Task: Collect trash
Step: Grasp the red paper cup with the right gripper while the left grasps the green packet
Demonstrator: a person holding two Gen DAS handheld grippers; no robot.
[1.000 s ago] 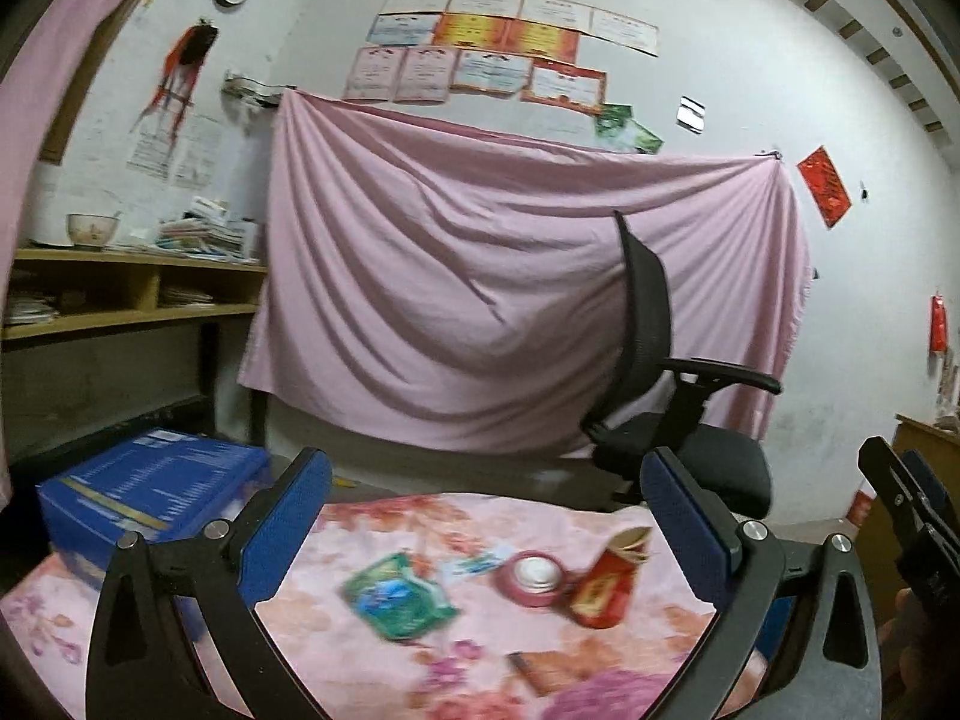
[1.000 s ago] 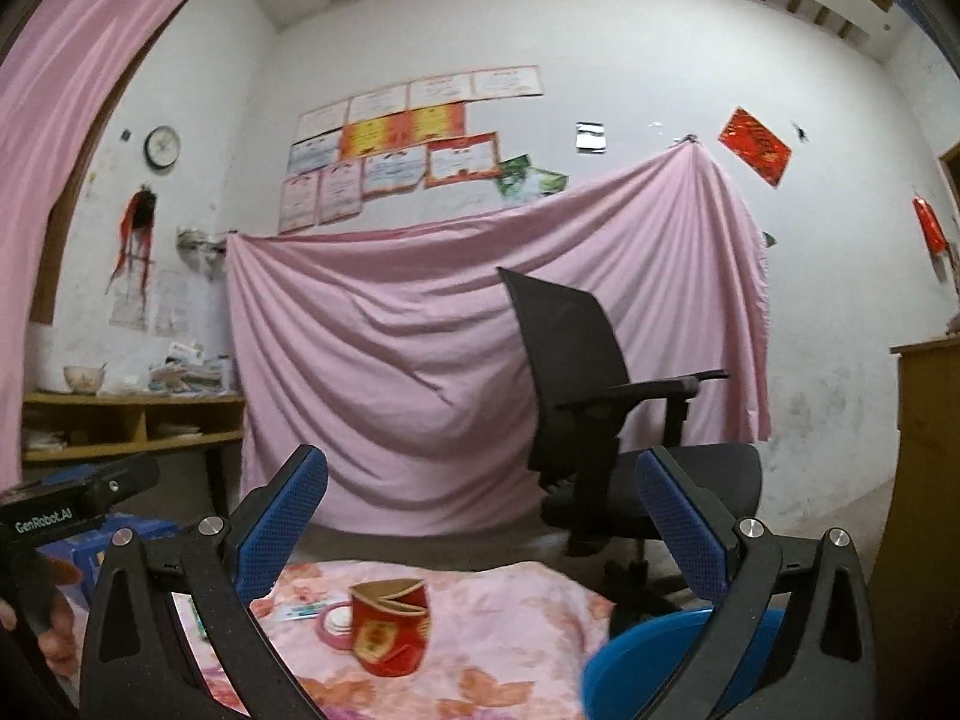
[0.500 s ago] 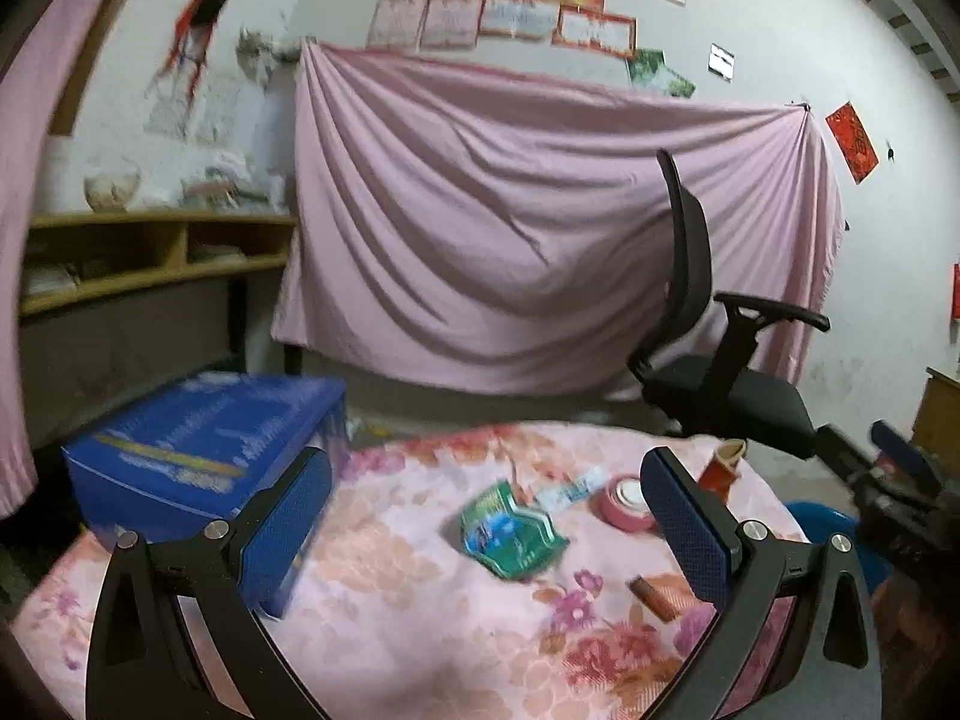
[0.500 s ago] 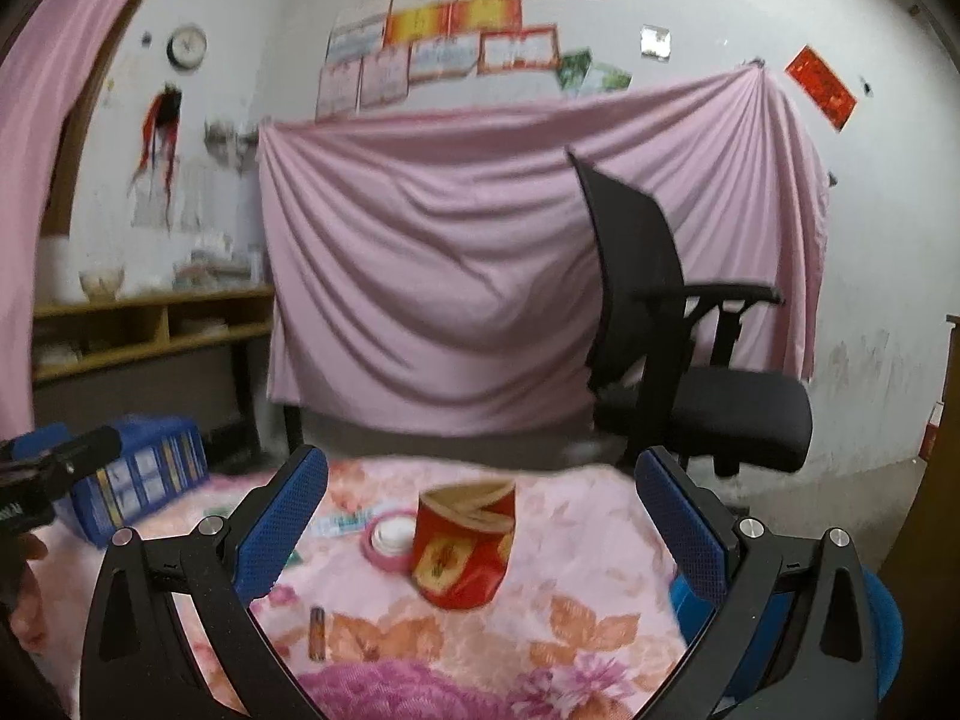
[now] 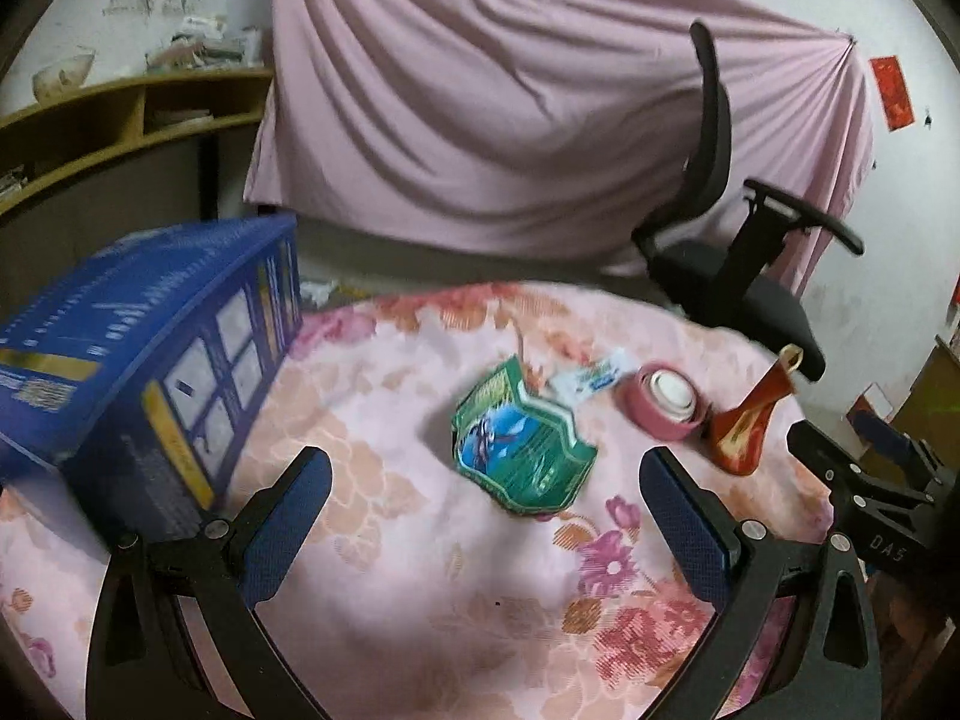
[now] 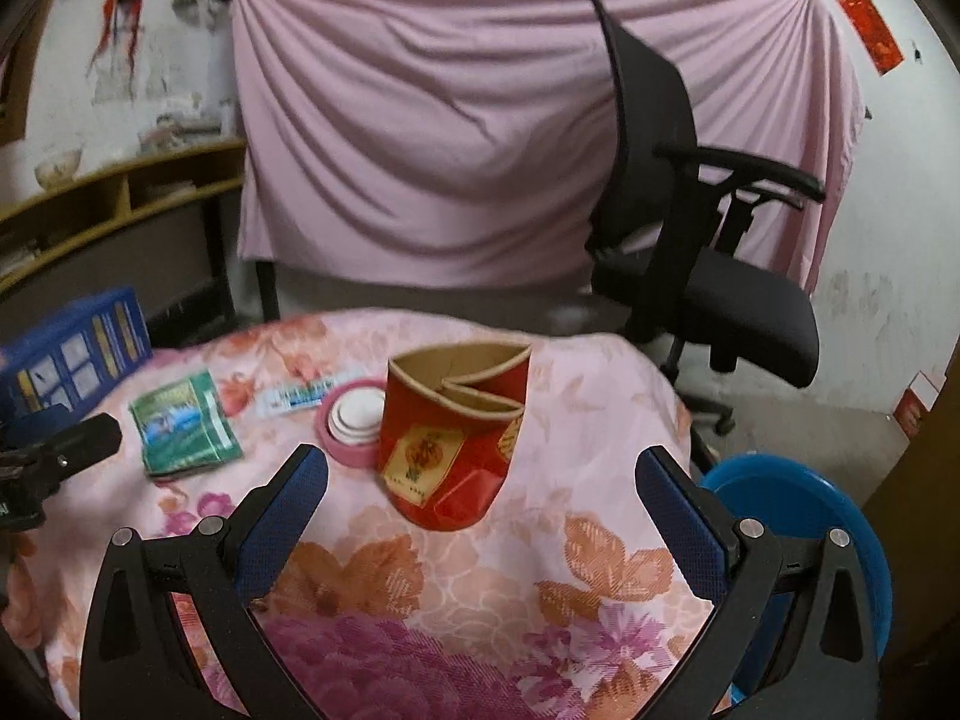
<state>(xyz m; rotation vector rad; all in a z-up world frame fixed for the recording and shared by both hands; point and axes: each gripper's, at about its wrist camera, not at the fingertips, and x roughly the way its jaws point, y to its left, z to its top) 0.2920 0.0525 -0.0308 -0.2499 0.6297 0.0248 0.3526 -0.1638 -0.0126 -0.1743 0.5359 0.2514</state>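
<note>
On the floral-clothed bench (image 6: pixel 600 546), both claws gape empty; the right claw (image 6: pixel 480 498) could topple the crushed red paper cup (image 6: pixel 453 426) by clipping its dented rim.

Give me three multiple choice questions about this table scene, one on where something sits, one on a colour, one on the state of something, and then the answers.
1. Where does the pink tape roll lie?
A. right beside the red cup
B. on the chair
C. inside the basin

2. What colour is the basin past the table's edge?
A. yellow
B. blue
C. white

3. How is the right gripper?
A. shut on the cup
B. shut on the tape
C. open, holding nothing

Answers: 1 A, the roll sits against the cup on the cloth; 2 B, its rim shows blue; 3 C, its jaws stand wide apart before the cup.
</note>
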